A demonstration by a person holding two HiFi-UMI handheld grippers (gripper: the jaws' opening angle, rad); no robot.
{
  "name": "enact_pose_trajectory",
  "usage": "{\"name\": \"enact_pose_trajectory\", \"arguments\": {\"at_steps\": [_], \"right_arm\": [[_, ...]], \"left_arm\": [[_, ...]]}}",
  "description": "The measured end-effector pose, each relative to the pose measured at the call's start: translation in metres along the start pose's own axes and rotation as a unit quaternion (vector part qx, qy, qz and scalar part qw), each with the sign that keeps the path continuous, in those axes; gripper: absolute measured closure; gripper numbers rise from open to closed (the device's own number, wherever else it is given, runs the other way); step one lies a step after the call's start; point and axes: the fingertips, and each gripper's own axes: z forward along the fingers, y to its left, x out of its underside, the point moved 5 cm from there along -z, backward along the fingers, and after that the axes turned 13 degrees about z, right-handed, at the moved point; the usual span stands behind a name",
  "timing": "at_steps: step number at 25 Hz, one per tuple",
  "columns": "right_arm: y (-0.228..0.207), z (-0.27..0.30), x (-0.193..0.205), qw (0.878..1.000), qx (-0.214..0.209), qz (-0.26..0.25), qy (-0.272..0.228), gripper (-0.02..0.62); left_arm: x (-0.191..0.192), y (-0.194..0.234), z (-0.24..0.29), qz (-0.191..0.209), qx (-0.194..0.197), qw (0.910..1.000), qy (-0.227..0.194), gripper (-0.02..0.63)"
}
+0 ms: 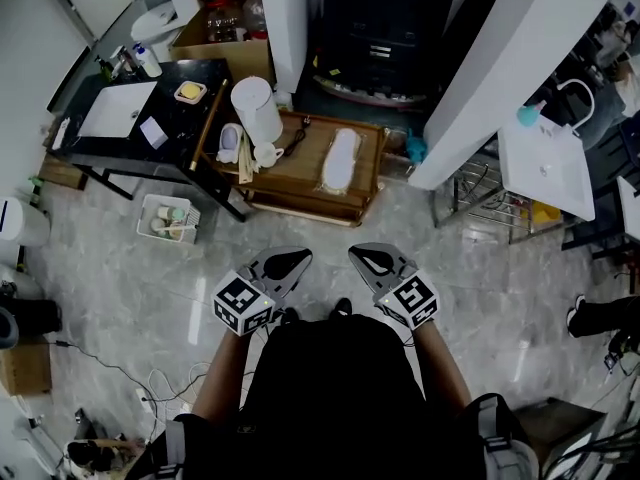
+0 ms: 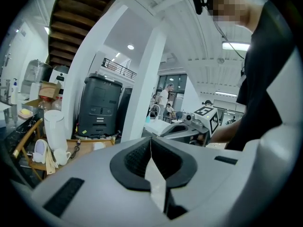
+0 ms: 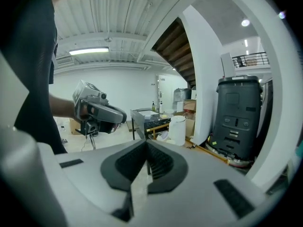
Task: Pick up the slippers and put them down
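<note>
The fingers of the left gripper [image 2: 150,141] are pressed together on nothing, and so are those of the right gripper [image 3: 146,143]. Both are probably just carried, low in the head view. The slippers [image 1: 340,160], seemingly the pale wrapped shape on the wooden table [image 1: 300,173] at upper centre, lie well apart, too small to make out.

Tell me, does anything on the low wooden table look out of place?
Yes: what looks like a white slipper lies on the wooden table near a white jug and cup, an odd place for footwear.
</note>
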Motion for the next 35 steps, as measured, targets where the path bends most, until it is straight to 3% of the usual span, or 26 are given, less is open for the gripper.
{"name": "enact_pose_trajectory", "arguments": {"at_steps": [12,25,35], "right_arm": [[-0.035,-0.028,0.019,0.999,-0.035,-0.011,0.023,0.586],[-0.051,-0.043,0.034,0.999,-0.024,0.017,0.015,0.586],[-0.06,-0.035,0.043,0.999,0.0,0.04,0.027,0.586]], "left_arm": [[0.007,-0.025,0.035,-0.028,-0.051,0.9983,0.0,0.594],[0.008,-0.036,0.055,-0.029,-0.038,0.9987,0.016,0.594],[0.021,-0.011,0.07,-0.038,-0.009,0.9989,0.024,0.594]]}}
